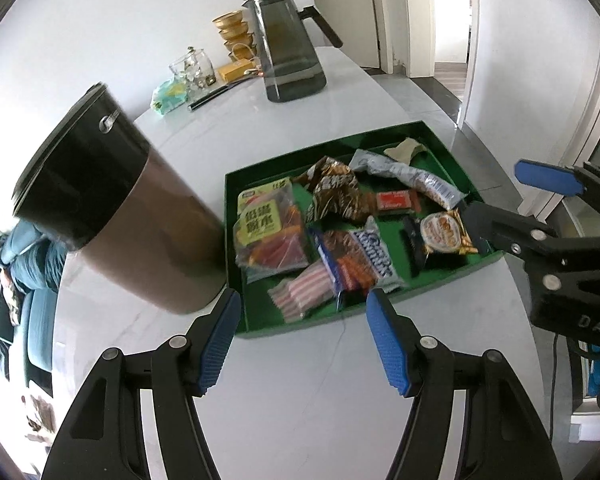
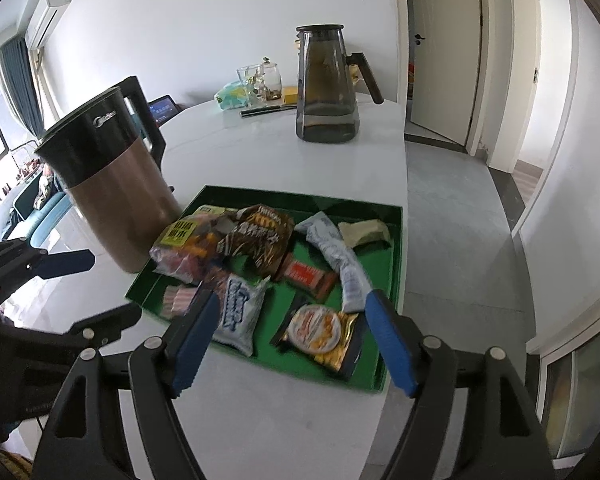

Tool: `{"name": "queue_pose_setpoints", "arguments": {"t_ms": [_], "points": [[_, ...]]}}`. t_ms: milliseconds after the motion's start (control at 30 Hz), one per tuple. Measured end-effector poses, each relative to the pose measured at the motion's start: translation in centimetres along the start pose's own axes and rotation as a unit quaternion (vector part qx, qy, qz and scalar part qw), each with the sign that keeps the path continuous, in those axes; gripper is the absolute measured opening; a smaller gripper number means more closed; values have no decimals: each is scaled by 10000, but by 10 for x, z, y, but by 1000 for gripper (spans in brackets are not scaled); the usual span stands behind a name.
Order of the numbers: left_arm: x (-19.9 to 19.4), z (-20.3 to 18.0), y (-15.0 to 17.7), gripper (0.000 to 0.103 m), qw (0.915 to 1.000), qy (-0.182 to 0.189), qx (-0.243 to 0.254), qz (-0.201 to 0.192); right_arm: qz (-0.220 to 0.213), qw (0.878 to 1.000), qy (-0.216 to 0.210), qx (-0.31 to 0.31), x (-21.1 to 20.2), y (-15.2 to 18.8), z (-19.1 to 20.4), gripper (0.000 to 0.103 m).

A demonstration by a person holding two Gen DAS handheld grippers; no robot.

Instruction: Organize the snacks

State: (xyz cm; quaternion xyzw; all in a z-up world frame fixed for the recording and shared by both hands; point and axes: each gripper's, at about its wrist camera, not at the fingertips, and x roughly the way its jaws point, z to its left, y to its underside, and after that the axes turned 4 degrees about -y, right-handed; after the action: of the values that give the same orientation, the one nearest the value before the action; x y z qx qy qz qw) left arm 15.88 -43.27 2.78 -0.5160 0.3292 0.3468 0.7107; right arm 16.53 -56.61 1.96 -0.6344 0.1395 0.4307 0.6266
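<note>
White table, green tray, kettle

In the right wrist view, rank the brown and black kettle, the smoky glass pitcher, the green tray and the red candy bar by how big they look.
1. green tray
2. brown and black kettle, nearly the same, so this order is unsure
3. smoky glass pitcher, though it stands farther back
4. red candy bar
</note>
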Motion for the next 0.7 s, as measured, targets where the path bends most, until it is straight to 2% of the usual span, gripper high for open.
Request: {"name": "queue_pose_setpoints", "arguments": {"t_ms": [67,200,533,700], "points": [[-4,5,6,60,10000,-4,-44,-10,17,10000,10,35,-5,6,4,99],[-14,18,18,69,9998,8,-178,-79,31,9999,43,94,-13,15,11,100],[-32,43,47,70,9992,-197,-320,-135,-13,9998,135,160,-41,34,32,103],[-39,54,62,70,9990,-180,-391,-133,-19,9998,137,132,-50,42,45,103]]}}
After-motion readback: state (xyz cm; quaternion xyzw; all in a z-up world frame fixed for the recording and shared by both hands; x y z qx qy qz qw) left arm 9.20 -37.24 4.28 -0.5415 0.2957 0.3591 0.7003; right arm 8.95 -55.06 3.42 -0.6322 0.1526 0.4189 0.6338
